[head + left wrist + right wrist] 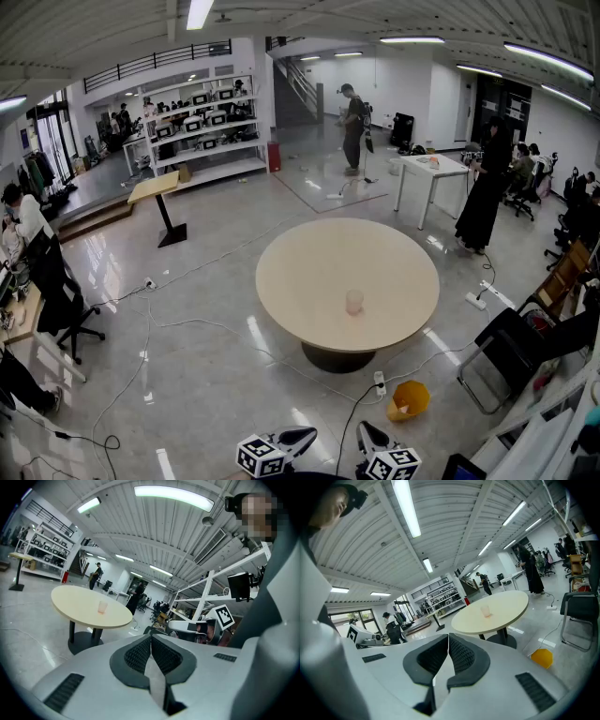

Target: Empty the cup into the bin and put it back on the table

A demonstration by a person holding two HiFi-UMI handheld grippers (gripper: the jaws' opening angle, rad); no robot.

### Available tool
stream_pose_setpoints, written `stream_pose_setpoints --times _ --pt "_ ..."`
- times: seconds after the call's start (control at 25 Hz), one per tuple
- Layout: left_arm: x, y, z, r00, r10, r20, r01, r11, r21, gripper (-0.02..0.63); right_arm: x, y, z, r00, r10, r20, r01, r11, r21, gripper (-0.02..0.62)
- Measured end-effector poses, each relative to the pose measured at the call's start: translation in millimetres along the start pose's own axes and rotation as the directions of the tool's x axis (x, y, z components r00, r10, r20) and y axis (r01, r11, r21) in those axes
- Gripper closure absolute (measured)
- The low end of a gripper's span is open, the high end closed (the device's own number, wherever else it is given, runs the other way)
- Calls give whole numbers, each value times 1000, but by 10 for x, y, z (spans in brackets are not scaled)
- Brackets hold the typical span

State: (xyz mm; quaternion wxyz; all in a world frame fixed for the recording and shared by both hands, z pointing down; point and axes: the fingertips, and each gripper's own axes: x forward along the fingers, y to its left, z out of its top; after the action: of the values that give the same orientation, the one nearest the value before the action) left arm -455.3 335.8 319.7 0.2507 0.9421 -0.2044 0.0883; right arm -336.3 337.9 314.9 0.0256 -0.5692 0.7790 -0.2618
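Note:
A small translucent pinkish cup (353,301) stands upright on the round beige table (309,272), toward its near side. The left gripper view shows the cup (102,606) on the same table (75,604), and so does the right gripper view, cup (486,611) and table (506,606). A yellow bin (410,400) sits on the floor by the table's near right; the bin (542,658) also shows in the right gripper view. My left gripper (302,436) and right gripper (367,435) hang at the bottom edge, far short of the table. Both are shut with nothing between the jaws.
Cables and a power strip (379,382) lie on the floor around the table base. A black folding chair (511,352) stands to the right. People stand at a white table (433,169) beyond, and another person sits at a desk at far left (23,225).

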Motion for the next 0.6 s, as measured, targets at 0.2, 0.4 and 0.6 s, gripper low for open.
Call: stream_pose_setpoints --times 0.2,0.4,0.6 --pt "140 -220 -75 1000 -9 -4 9 1000 12 583 -180 -152 -21 1000 3 -5 -3 1000 -4 578" --pt "217 -424 -159 1000 -5 0 5 1000 1 581 -388 -219 -8 1000 19 6 -19 1000 -14 578" --pt "305 -652 -306 1000 -10 -3 10 1000 -14 583 -637 -289 35 998 38 58 -37 999 -7 577"
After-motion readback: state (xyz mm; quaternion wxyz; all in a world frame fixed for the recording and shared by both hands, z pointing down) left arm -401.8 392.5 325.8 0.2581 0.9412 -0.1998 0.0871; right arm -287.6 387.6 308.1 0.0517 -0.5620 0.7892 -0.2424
